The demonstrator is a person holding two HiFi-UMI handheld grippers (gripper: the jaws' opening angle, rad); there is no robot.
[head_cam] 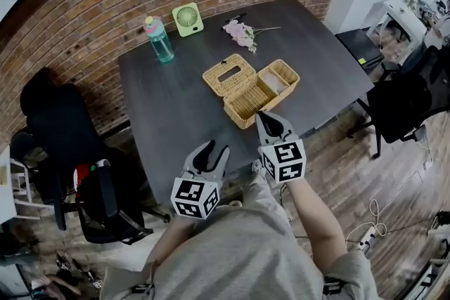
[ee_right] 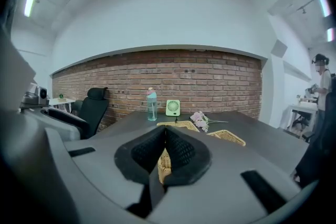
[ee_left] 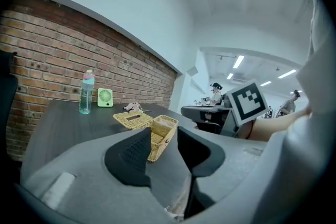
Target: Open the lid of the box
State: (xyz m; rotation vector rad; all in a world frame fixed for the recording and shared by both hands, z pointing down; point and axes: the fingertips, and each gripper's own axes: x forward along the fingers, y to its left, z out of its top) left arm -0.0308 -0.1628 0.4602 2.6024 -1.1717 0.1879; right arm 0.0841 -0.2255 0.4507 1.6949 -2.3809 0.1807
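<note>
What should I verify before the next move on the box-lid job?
1. Lid open: ok. The wicker lid lies flipped back beside the wicker box, whose inside is exposed.
2. Right hand-held gripper empty: ok. Jaws together, nothing between them.
3. Left hand-held gripper empty: ok. Jaws apart, nothing between them.
4. Right hand-held gripper clear of the box: cannot tell. In the head view its tip sits right by the box's near wall.
5. Left hand-held gripper clear of the box: ok. It is at the near edge of the table, apart from the box.
6. Bottle, fan and flowers out of the way: ok. All are on the far side.
</note>
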